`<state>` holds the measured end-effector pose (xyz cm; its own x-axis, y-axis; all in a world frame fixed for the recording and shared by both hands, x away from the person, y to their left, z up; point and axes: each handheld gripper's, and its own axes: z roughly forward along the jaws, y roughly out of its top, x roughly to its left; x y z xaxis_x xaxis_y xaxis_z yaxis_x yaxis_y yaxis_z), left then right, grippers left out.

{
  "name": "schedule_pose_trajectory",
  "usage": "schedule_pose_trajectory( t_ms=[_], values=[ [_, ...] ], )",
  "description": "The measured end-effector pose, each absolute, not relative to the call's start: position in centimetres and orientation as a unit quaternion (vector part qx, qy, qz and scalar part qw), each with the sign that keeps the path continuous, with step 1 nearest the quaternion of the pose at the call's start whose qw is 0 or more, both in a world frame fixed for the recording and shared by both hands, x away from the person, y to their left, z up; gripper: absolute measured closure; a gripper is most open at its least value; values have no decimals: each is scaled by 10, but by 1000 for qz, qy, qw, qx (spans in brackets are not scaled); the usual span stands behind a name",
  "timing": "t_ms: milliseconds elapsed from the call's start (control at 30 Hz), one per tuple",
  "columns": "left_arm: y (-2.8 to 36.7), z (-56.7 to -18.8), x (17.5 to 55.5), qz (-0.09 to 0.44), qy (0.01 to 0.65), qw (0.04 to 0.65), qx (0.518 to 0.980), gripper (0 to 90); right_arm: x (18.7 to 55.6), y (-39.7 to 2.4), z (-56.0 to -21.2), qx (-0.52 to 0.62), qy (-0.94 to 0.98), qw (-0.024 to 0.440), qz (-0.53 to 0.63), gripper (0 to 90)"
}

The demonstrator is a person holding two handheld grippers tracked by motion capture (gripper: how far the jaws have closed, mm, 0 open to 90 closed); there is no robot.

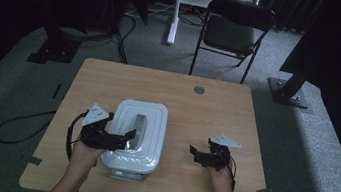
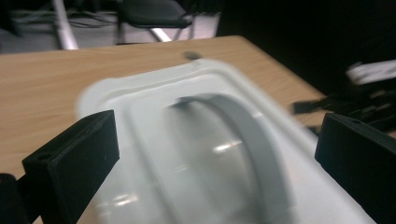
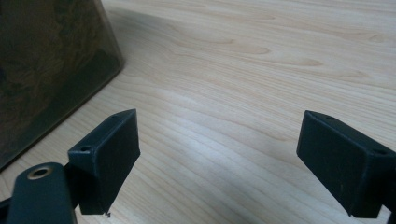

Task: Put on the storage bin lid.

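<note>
Black jaws gape over bare table (image 3: 243, 70) beside box's dark wall (image 3: 46, 70)

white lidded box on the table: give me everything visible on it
The box is a rounded-rectangle container with a white, glossy, plastic-looking lid bearing raised concentric ridges. A grey handle arches along the middle of the lid. The lid sits closed. Below it, the right gripper view shows a dark, translucent side wall. The box rests flat on the wooden table, left of centre near the front edge. The left hand-held gripper hangs open over its left side, jaws either side of the handle, not gripping.
</note>
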<state>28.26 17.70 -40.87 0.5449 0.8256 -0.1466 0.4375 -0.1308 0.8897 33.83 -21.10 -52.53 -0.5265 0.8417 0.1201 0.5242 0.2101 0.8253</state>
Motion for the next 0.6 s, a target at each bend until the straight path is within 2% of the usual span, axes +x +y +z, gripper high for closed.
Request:
schedule_pose_trajectory(
  t_ms=[233,600],
  values=[
    [188,-410,283,230,445,475,724,6,336,-220,-524,458,753,190,432,124],
    [202,-411,282,240,451,474,717,6,337,-225,-522,463,748,195,434,124]
  ],
)
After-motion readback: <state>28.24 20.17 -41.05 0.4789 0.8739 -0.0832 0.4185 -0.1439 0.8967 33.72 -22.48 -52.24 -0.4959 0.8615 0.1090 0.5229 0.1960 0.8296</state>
